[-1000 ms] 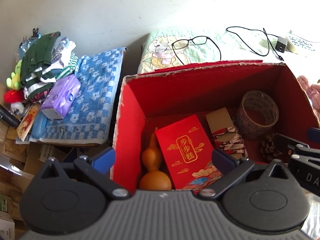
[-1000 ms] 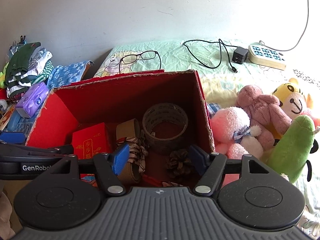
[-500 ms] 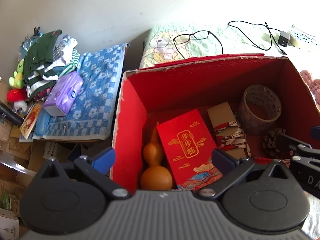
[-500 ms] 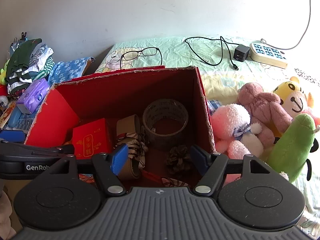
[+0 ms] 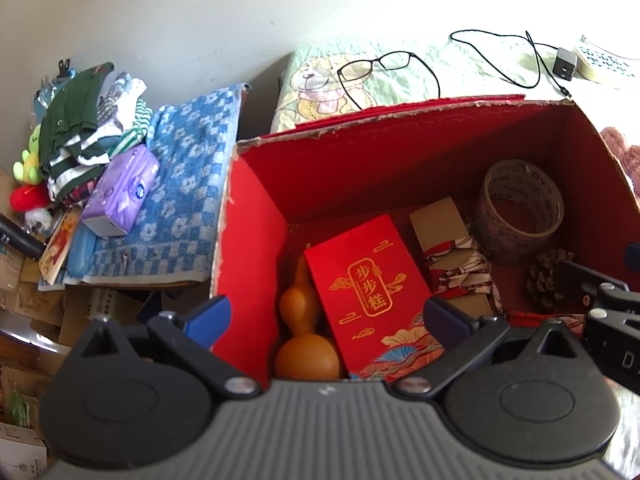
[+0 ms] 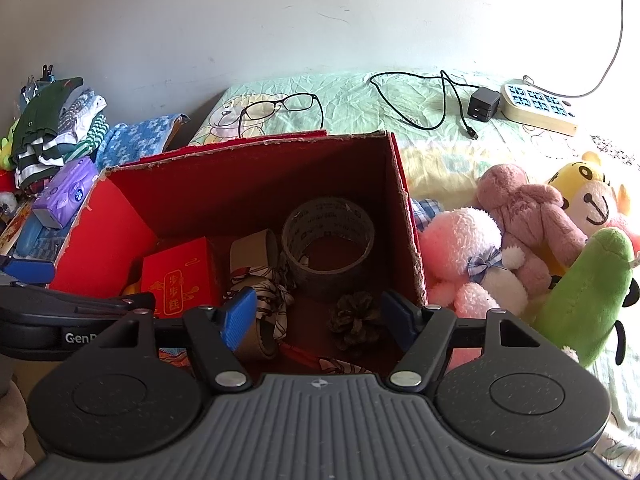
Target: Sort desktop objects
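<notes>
Both claws hang wide open and empty over the red box [image 5: 256, 216], likely choosing what to lift next. The left claw [image 5: 326, 314] sits above the gourd [image 5: 306, 344] and red packet [image 5: 368, 292]; the right claw [image 6: 318, 316] frames the pinecone [image 6: 354, 320], with the tape roll [image 6: 328, 240] just behind. The box walls crowd any reach inside. On the bed [image 6: 360, 96] lie glasses [image 6: 280, 106], a charger [image 6: 484, 104] and plush toys [image 6: 520, 232]; a tissue pack [image 5: 120, 194] rests on the towel [image 5: 192, 184].
</notes>
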Available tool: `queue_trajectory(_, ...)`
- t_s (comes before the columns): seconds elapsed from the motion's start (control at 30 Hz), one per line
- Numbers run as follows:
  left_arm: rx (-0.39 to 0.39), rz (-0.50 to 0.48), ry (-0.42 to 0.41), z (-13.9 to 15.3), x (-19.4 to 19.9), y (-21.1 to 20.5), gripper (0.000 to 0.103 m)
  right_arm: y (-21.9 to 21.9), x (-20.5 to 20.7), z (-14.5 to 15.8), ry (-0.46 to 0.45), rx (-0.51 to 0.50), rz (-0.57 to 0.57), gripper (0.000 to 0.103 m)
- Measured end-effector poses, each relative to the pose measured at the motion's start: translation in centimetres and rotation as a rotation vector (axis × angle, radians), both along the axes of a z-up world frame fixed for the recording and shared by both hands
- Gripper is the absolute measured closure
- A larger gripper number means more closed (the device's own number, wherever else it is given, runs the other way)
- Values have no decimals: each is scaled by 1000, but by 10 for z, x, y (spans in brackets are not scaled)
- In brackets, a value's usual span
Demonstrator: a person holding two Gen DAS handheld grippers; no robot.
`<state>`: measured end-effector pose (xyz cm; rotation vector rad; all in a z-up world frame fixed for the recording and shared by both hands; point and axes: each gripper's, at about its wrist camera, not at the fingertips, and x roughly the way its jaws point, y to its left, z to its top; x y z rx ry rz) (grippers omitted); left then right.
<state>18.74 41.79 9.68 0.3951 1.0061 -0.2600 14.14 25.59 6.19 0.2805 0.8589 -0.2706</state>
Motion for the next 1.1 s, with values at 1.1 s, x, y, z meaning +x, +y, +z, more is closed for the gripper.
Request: queue_trajectory(1.1, -80, -73, 187, -43, 22, -16, 1, -3, 18, -9, 63, -23, -43, 42)
